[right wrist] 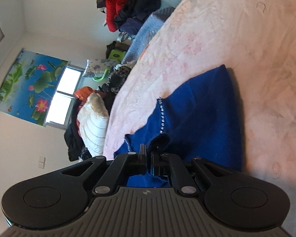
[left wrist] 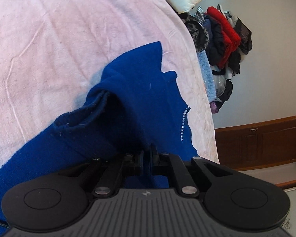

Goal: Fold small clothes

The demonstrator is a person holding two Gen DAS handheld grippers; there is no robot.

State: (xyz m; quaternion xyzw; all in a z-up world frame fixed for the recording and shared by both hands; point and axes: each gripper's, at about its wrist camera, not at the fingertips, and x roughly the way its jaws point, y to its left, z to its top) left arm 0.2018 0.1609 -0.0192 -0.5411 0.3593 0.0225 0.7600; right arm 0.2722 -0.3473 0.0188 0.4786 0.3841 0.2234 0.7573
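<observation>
While the blue garment [left wrist: 140, 102] lay across the pink bedspread [left wrist: 59, 39], my left gripper [left wrist: 147, 154] and right gripper [right wrist: 148, 154] each pinched its fabric tightly.

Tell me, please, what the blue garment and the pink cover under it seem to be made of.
Blue garment: probably a soft knit or fleece; matte, slightly fuzzy surface, thick stitched hem, and a row of small shiny stones, likely rhinestones. Pink bed cover: seems a plush, velvety textile; soft sheen, faint floral pattern, shallow creases. Both grippers are shut on the blue garment.
</observation>
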